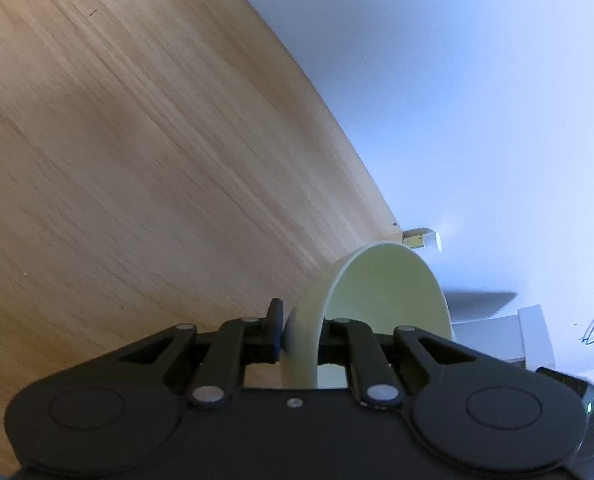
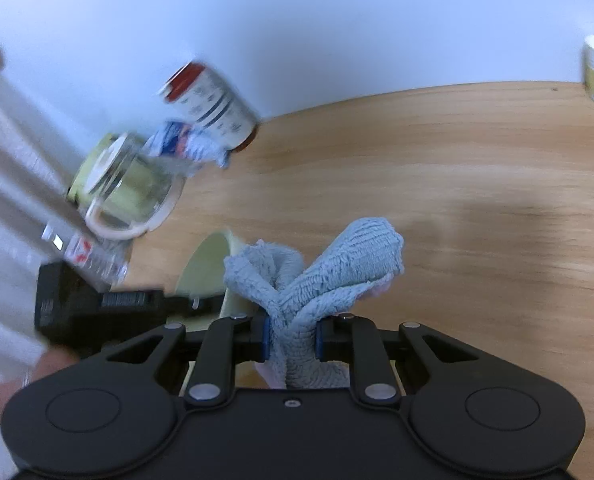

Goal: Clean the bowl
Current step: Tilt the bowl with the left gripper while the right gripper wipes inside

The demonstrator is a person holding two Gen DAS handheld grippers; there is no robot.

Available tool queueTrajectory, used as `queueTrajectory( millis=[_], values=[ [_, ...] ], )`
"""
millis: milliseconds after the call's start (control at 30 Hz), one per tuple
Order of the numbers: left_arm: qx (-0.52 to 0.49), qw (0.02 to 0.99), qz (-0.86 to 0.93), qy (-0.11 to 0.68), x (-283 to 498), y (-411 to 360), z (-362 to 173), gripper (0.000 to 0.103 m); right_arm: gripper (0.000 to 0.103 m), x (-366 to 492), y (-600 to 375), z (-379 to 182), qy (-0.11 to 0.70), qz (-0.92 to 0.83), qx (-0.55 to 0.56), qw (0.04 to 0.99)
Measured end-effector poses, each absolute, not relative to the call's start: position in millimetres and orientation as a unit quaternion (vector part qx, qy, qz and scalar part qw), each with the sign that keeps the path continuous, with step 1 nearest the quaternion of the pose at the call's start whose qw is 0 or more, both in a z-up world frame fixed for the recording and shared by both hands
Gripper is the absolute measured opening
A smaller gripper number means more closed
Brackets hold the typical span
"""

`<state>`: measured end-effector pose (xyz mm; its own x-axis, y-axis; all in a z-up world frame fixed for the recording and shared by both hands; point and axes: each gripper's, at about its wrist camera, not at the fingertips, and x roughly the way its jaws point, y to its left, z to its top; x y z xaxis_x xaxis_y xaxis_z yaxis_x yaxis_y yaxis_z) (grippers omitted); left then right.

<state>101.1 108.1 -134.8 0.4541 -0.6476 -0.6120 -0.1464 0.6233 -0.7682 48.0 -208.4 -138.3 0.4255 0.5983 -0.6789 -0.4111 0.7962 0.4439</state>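
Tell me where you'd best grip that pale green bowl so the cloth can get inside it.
By the rim wall, one finger inside and one outside, as the left gripper has it now. The bowl is thin-walled and tipped on its side, so this probably leaves its open mouth free for the blue cloth in the right gripper.

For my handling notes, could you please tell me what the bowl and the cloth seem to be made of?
Bowl: pale green, smooth matte wall, thin rim; probably plastic, though glazed ceramic cannot be ruled out. Cloth: grey-blue, looped fuzzy pile that bunches softly between the jaws; looks like terry or microfibre.
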Motion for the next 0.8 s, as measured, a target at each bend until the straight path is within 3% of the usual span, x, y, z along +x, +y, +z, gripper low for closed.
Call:
queueTrajectory(
  millis=[200, 800],
  values=[
    [-0.368, 0.760, -0.196, 0.499, 113.0, 103.1, -130.9, 0.010, 0.022, 23.5, -168.0, -126.7, 0.397, 0.350, -0.096, 0.843],
    [-0.273, 0.753, -0.276, 0.532, 125.2, 71.3, -130.2, 0.011, 0.021, 7.5, -143.5, -121.8, 0.340, 0.394, -0.415, 0.746]
  ],
)
